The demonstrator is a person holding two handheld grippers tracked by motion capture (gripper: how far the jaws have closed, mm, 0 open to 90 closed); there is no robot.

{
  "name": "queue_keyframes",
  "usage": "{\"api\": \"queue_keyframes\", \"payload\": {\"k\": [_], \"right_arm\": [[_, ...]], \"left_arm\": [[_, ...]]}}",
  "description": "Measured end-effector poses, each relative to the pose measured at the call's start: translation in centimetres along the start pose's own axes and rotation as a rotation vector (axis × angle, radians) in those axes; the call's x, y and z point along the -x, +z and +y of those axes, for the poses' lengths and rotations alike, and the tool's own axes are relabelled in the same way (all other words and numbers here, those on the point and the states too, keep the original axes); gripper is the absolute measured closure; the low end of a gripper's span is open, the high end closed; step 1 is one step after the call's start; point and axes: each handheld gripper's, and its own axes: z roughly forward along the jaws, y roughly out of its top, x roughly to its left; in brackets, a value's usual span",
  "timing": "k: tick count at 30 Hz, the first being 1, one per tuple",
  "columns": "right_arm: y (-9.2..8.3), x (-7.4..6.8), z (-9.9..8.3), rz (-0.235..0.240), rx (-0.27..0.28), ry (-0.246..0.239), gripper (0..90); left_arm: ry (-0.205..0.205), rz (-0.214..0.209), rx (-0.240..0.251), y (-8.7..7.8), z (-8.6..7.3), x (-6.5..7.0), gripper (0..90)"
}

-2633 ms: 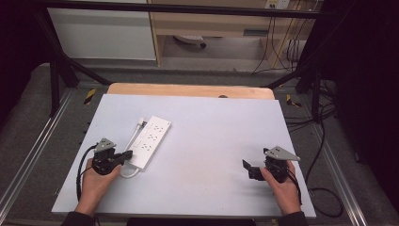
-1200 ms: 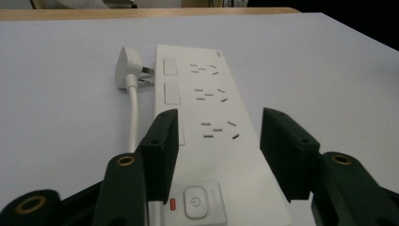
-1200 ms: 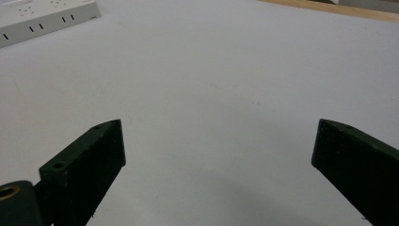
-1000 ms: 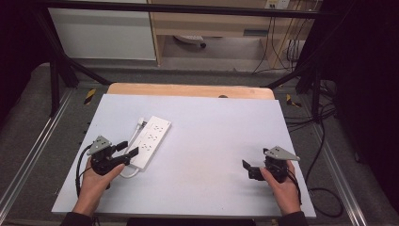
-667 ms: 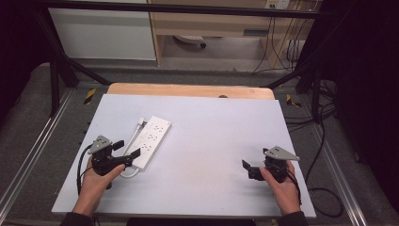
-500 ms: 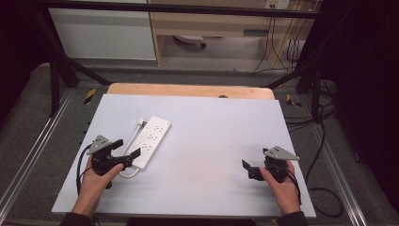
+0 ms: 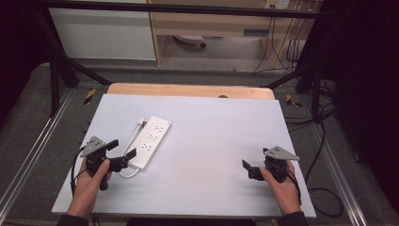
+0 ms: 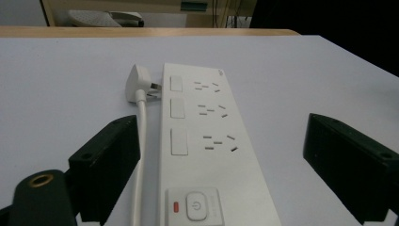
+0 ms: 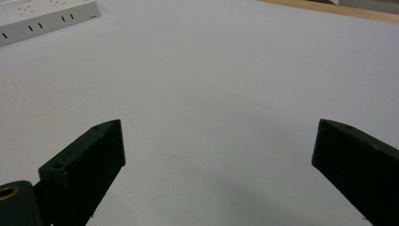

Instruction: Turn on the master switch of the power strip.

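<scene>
A white power strip [image 7: 151, 141] with three socket rows and a power button lies on the left half of the table. Its own white plug [image 8: 139, 84] is pushed into its far end, and the cord [image 8: 140, 141] runs back along its side. My left gripper [image 7: 123, 148] is at the strip's near end. Its jaws have just been opening and stand wide apart [image 8: 226, 125], with the strip's near end between them and neither pad pressing on it. My right gripper [image 7: 249, 169] rests open at the table's right front over bare surface [image 9: 216, 129].
The pale grey table top [image 7: 211, 127] ends in a wooden strip [image 7: 188, 90] at the back. Metal rails run along both sides, and cables lie on the floor at the right. A corner of the power strip [image 9: 42, 16] shows far off in the right gripper view.
The left gripper drew back a little from the strip's near end and its jaws spread wider. The right hand and the power strip stayed where they were.
</scene>
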Motion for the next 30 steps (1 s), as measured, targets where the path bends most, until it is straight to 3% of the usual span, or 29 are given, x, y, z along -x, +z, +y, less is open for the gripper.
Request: {"api": "queue_keyframes", "payload": {"k": [6, 30], "right_arm": [[0.0, 0.1, 0.0, -0.002, 0.003, -0.002, 3.5], [-0.1, 0.2, 0.0, -0.006, 0.007, 0.004, 3.3]], "left_arm": [[-0.022, 0.005, 0.026, -1.1, 0.2, -0.3, 9.4], [-0.019, 0.056, 0.04, -4.4, -0.7, -2.0, 7.9]]}}
